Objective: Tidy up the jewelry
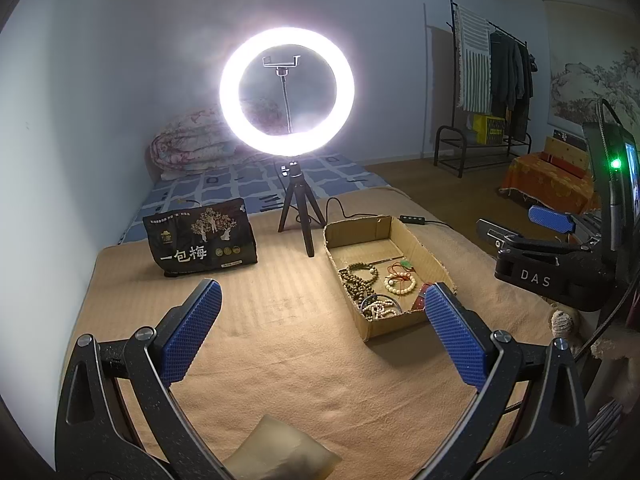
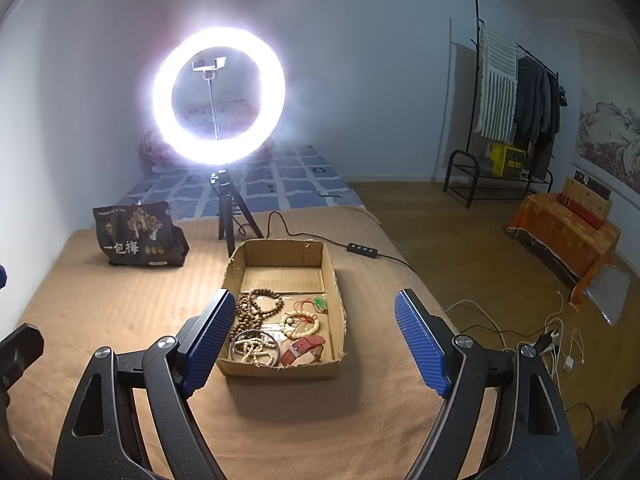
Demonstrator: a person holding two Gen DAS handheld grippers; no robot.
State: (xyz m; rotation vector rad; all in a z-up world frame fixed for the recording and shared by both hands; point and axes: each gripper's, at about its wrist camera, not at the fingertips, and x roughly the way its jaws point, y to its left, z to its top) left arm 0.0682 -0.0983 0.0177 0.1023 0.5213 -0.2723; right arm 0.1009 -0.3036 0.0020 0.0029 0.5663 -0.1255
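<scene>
tan blanket (image 2: 120,312) spread wide, near edge cut off behind the gripper frames. ring light (image 2: 219,96) blown out, glare hiding the bedding behind. cardboard box (image 2: 336,280) resting open on the blanket, jewelry (image 2: 260,312) heaped at its near end, partly masked by a blue pad. left gripper (image 1: 320,332) and right gripper (image 2: 316,340) spread wide, empty. small pieces tangled, hard to separate.

My right pad (image 2: 208,338) hides the cardboard box (image 2: 338,308) near-left corner, ring light (image 2: 219,96) glare washes out the bedding behind, snack bag (image 2: 138,236) small print unreadable.
</scene>
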